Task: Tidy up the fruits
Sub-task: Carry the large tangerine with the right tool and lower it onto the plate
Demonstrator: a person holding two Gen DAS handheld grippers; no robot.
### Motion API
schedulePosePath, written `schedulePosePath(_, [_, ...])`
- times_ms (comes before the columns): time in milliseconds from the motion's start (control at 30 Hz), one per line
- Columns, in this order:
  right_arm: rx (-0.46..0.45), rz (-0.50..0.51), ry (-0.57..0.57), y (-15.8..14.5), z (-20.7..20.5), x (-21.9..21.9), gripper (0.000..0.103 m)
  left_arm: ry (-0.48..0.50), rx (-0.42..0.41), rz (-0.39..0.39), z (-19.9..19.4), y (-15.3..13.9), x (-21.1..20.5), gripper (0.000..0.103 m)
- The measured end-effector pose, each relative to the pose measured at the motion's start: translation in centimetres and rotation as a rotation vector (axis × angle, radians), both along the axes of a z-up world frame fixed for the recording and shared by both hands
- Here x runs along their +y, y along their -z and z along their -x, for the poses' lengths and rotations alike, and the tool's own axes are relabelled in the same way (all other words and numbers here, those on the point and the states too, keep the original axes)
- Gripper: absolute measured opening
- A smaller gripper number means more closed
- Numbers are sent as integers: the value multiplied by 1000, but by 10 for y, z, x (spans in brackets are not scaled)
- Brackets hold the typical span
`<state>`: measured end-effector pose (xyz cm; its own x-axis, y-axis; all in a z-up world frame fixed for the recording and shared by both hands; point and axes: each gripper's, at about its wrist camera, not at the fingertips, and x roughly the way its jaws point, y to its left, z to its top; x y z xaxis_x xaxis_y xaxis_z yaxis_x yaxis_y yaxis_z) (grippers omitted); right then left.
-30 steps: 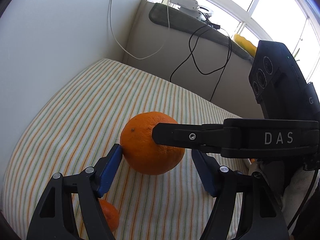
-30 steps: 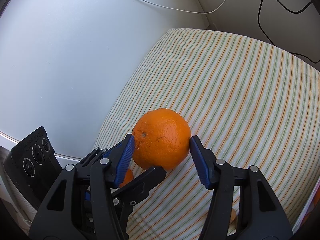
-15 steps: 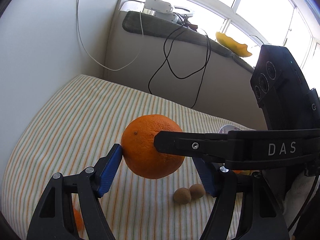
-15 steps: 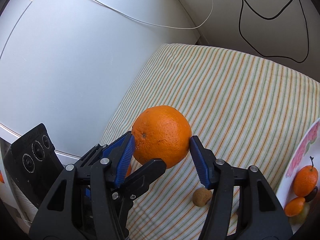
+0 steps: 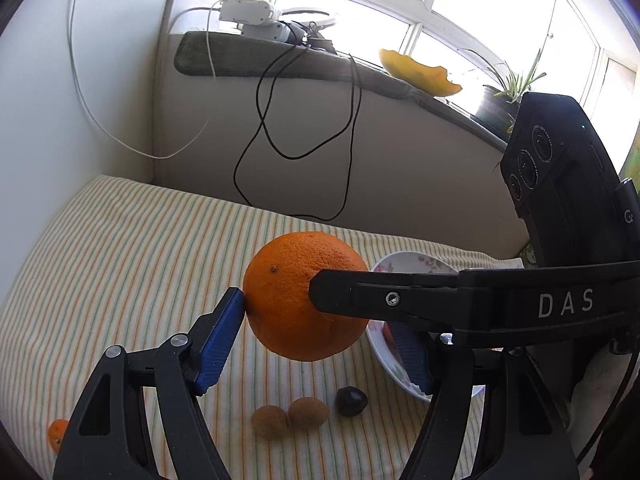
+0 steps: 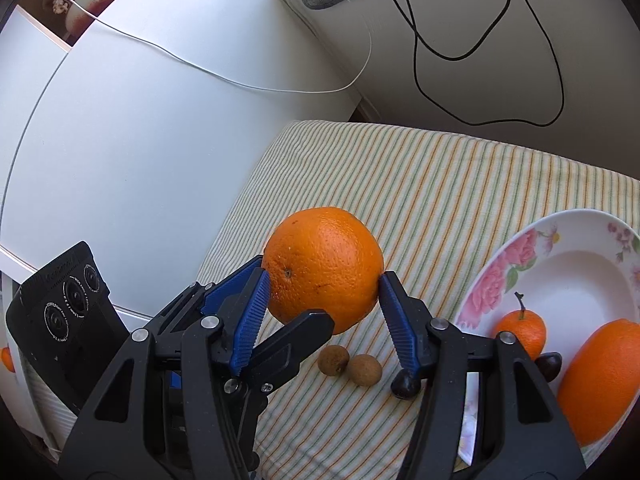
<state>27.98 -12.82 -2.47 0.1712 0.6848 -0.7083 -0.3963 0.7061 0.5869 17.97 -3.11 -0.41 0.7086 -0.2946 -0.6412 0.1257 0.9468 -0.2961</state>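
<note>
Pinched at its widest girth, mid-frame, the orange (image 6: 324,268) is gripped by the right tool (image 6: 320,300); firm, weighty, pebbled rind resists slipping. The left tool (image 5: 316,344) is spread, one pad touching.

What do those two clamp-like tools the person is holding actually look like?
Both are matte black plastic with triangular cut-outs and silver screws. The left gripper and right gripper each have two fingers tipped with ribbed blue pads. One finger of the right gripper reads "DAS" in white, and a black box with three round lenses rides on it.
</note>
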Motion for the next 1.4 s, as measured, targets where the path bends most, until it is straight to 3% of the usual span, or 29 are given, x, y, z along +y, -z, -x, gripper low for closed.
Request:
schedulePosePath(433, [-12,10,116,-15,-11,-87,59,124,13,13,-36,-1,-64,70])
schedulePosePath(800, [-10,44,179,-4,-20,-140,59,187,50,12,-63,12,-103,70])
schedulePosePath(1267, [16,43,202,11,-30,-150,59,206,81,-15,-67,28,-111,70])
schedulePosePath(1400, [16,55,197,12,-32,-148,59,213,46,-46,-62,20,-114,70])
